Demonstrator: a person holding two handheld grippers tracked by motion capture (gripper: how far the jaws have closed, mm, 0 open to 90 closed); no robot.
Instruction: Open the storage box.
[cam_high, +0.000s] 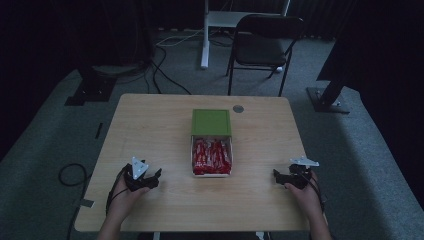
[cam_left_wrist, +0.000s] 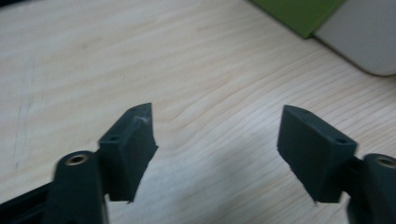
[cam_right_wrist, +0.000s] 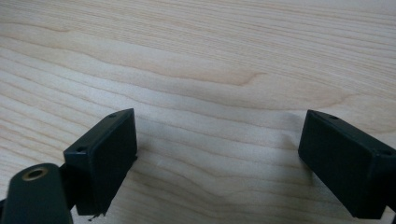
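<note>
The left gripper rested on the table with its jaws apart and nothing between them. The right gripper lay near the right edge, also spread wide and empty. Between the 2, the white box of red packets sat mid-table, its green lid covering the far end.

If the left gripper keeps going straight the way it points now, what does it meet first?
Probably the white box of red packets, near where its green lid overlaps it. The left gripper is open with bare table ahead, and the box sits up and to the right, so it might only clip the corner.
</note>
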